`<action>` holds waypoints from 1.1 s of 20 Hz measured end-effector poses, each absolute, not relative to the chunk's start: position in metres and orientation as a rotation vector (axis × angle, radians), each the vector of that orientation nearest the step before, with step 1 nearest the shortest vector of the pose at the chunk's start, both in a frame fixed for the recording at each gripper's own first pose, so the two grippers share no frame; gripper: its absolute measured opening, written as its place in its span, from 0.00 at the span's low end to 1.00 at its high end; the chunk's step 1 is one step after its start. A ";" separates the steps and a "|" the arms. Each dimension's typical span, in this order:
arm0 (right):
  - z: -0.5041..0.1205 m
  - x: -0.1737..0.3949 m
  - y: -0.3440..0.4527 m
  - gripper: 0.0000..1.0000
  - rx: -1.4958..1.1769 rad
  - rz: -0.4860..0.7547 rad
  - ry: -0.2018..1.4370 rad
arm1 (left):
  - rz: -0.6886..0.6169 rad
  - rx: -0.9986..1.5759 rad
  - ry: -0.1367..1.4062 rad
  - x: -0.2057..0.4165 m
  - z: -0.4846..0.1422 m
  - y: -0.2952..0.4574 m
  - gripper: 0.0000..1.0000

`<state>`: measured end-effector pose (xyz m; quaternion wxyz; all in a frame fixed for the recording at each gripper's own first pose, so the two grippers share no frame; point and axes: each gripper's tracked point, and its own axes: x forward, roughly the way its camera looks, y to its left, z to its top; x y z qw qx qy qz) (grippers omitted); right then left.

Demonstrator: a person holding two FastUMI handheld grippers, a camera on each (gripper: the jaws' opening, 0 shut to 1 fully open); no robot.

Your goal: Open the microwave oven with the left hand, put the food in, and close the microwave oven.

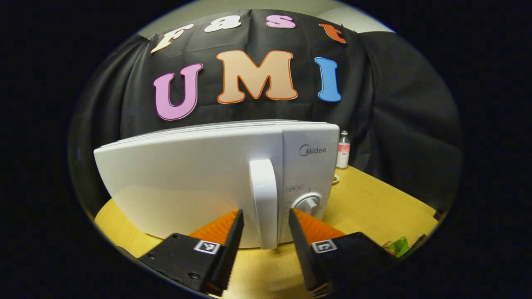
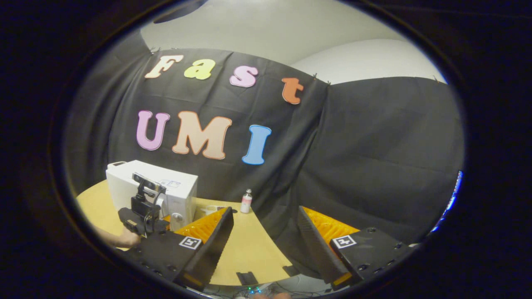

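- Left gripper (image 1: pixel 262 243) lined up on the microwave (image 1: pixel 216 178), fingers spread either side of the upright white door handle (image 1: pixel 263 203), not yet pressing it.
- Door closed; microwave standing at the far left of the yellow table (image 1: pixel 374 207), control dial (image 1: pixel 308 204) just right of the handle.
- Right gripper (image 2: pixel 266 245) held well to the right, fingers apart with nothing between them, pointed at the black cloth wall rather than at any food.
- Green item (image 1: pixel 399 245) at the near right table edge, too cut off to name; possibly the food, cannot tell.
- Seen from the right gripper view: left gripper (image 2: pixel 143 216) and the hand (image 2: pixel 129 238) holding it, close against the microwave's front.
- Risk: right finger closing on the dial instead of the handle, given the narrow gap between them.
- Risk: loose pinch slipping off the smooth handle on the pull.
- Risk: light microwave sliding toward the near edge if pulled straight rather than swung along the door's arc.
- Risk: small bottle (image 1: pixel 343 149) beside the microwave's far right tipping if the body shifts.
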<state>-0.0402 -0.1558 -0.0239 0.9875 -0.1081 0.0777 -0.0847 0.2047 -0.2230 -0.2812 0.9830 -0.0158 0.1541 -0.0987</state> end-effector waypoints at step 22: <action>-0.036 -0.020 -0.110 0.97 -0.131 -0.032 0.160 | -0.286 -0.052 0.400 0.076 -0.286 -0.182 0.01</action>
